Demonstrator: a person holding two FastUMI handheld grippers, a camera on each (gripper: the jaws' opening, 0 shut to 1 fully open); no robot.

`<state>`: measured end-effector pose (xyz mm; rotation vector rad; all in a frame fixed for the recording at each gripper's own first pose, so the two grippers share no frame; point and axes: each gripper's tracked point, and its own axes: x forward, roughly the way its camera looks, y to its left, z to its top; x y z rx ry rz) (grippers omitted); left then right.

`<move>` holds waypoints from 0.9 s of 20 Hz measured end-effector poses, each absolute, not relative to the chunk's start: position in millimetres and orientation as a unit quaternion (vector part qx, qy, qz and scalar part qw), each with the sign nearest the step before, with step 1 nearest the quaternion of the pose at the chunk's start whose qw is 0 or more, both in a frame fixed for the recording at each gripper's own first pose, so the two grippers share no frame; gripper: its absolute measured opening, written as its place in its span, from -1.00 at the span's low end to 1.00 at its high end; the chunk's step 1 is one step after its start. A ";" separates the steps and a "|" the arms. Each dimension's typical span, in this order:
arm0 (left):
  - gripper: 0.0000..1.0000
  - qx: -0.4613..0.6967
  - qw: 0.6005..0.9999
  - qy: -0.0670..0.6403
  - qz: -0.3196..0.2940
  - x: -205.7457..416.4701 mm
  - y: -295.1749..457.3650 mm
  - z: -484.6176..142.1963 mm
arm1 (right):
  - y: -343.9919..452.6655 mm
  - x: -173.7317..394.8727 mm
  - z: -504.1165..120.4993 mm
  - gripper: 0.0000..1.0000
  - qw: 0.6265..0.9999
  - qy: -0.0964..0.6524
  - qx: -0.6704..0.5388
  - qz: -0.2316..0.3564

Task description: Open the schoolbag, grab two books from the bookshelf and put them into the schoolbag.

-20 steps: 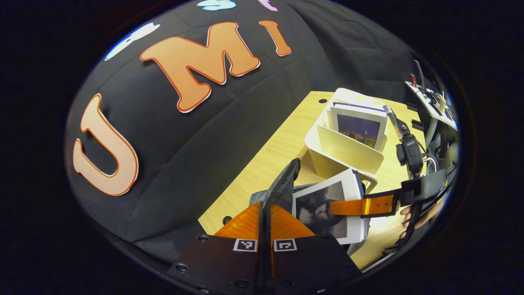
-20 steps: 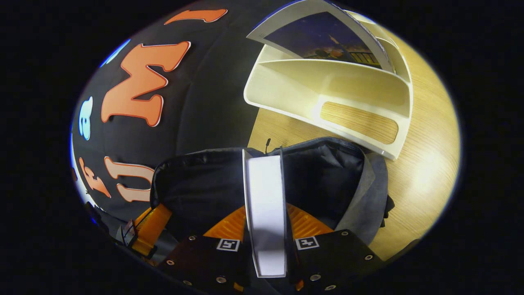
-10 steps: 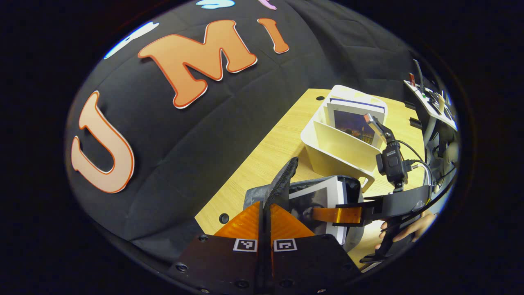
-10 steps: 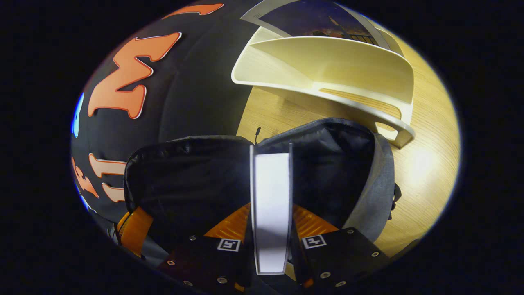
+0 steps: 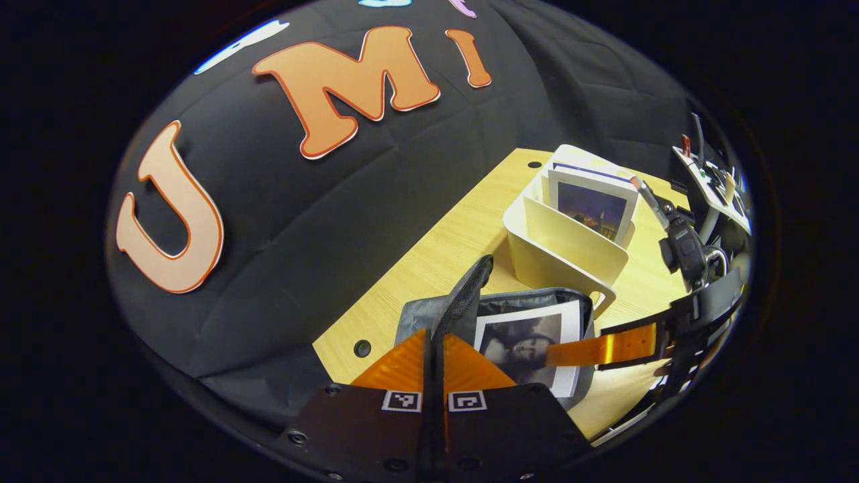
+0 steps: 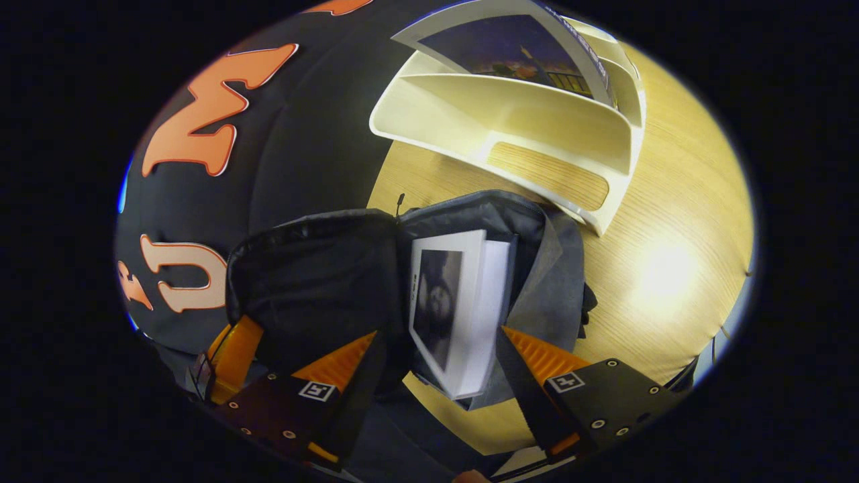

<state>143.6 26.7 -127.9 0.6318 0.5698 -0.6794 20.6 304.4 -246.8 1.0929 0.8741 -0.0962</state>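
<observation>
The grey schoolbag (image 6: 560, 261) lies open on the wooden table, its dark inside (image 6: 315, 268) showing. A white book with a grey portrait cover (image 6: 448, 308) leans inside the bag's mouth. My right gripper (image 6: 436, 342) is open, with one finger on each side of the book and neither touching it. In the left gripper view the same book (image 5: 530, 339) sits in the bag, with a right gripper finger (image 5: 597, 349) beside it. My left gripper (image 5: 434, 335) is shut on the bag's black flap (image 5: 464, 295) and holds it up. The white bookshelf (image 5: 564, 251) holds another book (image 5: 594, 209).
The bookshelf (image 6: 537, 127) stands just beyond the bag, its front slot without books and a night-scene book (image 6: 517, 50) behind. Bare wooden table (image 6: 671, 221) lies to the right. The black cloth wall runs along the left. A rack of gear (image 5: 711, 181) stands at the far right.
My right gripper has opened and let go of the white book, which now leans in the bag with its cover showing. The left gripper keeps hold of the flap.
</observation>
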 end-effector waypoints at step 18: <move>-0.99 0.309 0.859 0.260 -0.313 109.2 26.7 -157.3 | 123.4 -32.6 -182.0 0.97 0.839 0.332 0.402 -0.158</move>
